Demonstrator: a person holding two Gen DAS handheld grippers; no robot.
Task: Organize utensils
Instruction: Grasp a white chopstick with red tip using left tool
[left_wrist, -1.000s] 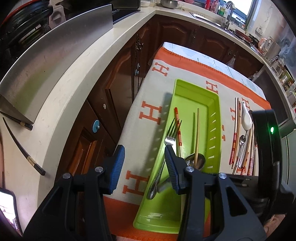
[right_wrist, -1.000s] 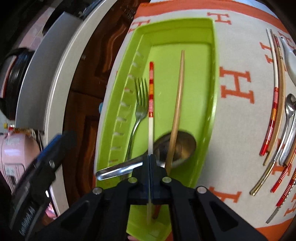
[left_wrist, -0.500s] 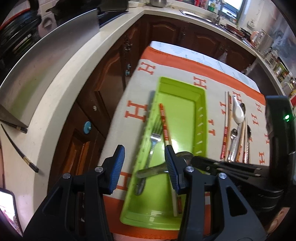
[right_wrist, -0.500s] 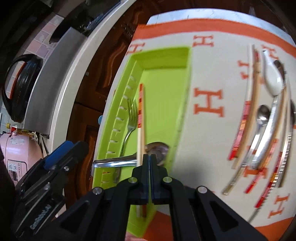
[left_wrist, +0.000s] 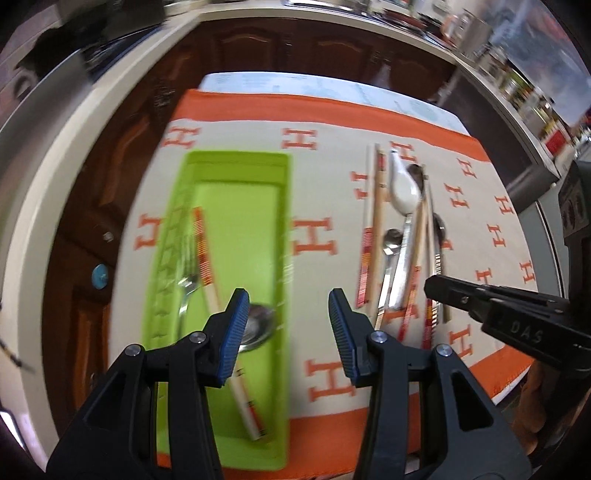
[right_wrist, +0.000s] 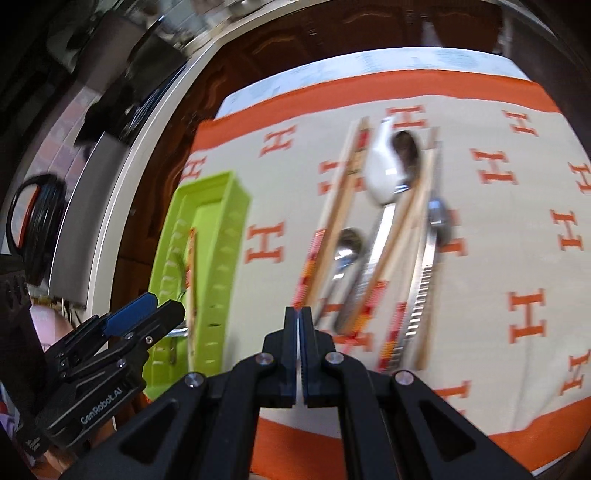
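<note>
On the cloth (left_wrist: 325, 192), the green tray (left_wrist: 284, 229) already holds a fork (left_wrist: 184, 291), a chopstick (left_wrist: 207, 273) and a spoon (left_wrist: 258, 325). Beside it a pile (right_wrist: 384, 236) waits. Left gripper (left_wrist: 284, 332) gapes empty above the tray's edge; right gripper (right_wrist: 298, 325), pinched closed on nothing, points at the pile.

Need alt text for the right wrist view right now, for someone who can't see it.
The right gripper, fingers closed and empty, hovers near the loose pile of chopsticks and spoons on the orange-and-cream cloth. The green tray lies to the left, beside the left gripper; the image is motion-blurred.
</note>
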